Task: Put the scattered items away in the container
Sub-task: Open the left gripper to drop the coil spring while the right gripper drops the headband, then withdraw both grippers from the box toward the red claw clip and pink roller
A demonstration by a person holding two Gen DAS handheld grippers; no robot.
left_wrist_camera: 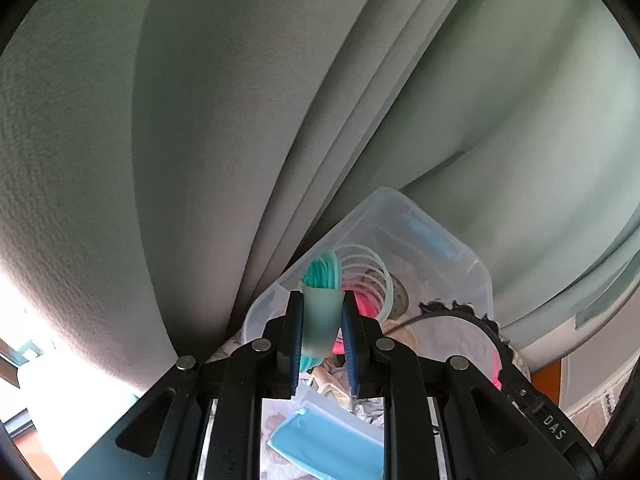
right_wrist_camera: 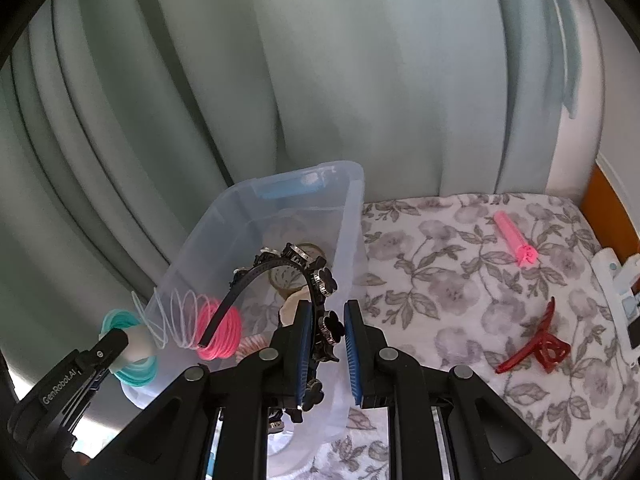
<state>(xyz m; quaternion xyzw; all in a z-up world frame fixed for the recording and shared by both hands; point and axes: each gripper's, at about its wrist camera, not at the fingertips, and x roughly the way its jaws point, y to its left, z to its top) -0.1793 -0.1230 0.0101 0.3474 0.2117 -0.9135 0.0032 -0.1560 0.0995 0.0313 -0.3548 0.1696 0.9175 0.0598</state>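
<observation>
We see pale green curtains (right_wrist_camera: 320,80) hanging beyond the right hand-held gripper (right_wrist_camera: 324,334), and a floral bedspread (right_wrist_camera: 460,300) spread below it.

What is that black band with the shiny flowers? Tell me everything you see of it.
It is a thin black headband, an arch studded with dark flower ornaments edged in sparkly stones. It looks like plastic. The right gripper has it between its fingers, which look slightly apart, above the clear container; one bare tip crosses in front of the pink coil.

Soft daylight, blown-out glare lower left, heavy fisheye bending, dark vignetted corners.
</observation>
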